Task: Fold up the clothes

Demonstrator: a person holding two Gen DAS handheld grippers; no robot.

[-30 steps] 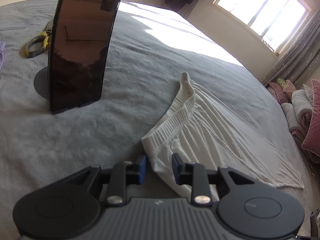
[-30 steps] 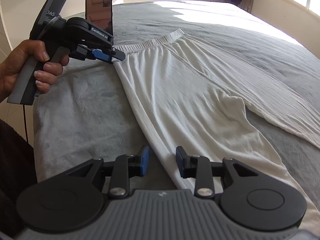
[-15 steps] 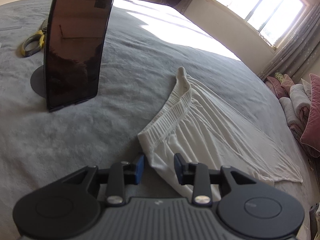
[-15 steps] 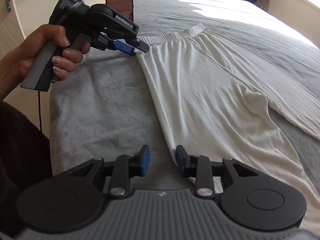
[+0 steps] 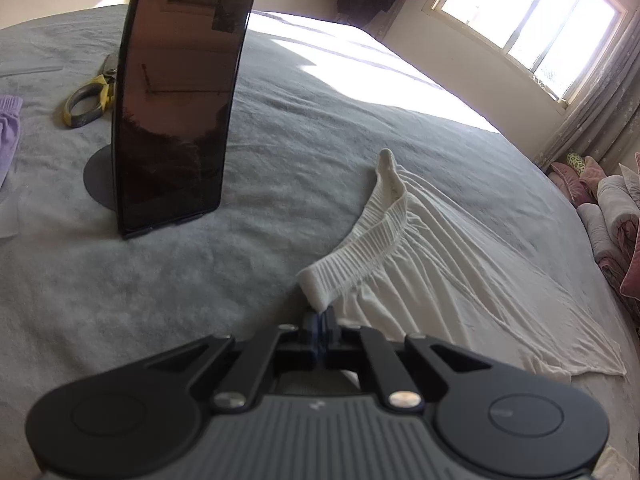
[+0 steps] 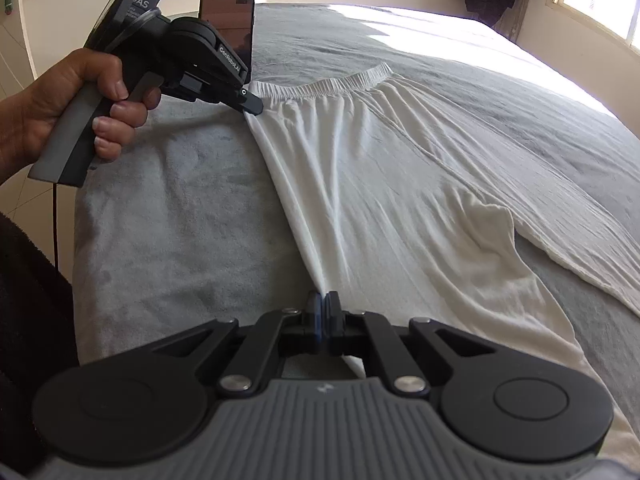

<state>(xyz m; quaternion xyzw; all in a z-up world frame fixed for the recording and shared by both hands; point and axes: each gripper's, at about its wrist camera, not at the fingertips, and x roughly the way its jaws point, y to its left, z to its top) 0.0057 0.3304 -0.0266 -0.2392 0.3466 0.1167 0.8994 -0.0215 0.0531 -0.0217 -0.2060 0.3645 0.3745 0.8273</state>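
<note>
White ribbed-waistband cotton pants (image 6: pixel 380 184) lie flat on grey fleece bed cover (image 6: pixel 180 220), legs running right. Left gripper (image 5: pixel 320 318): jaws pinched tight on near waistband corner, lifting it slightly. Right gripper (image 6: pixel 322 308): jaws clamped on pants' near side edge, lower down the leg. Black phone on round stand (image 5: pixel 176 96) upright beside waistband; yellow-handled scissors (image 5: pixel 90 98) behind it.

bed (image 5: pixel 320 128): grey cover, sunlit | window (image 5: pixel 532 16): bright | walls: cream
</note>
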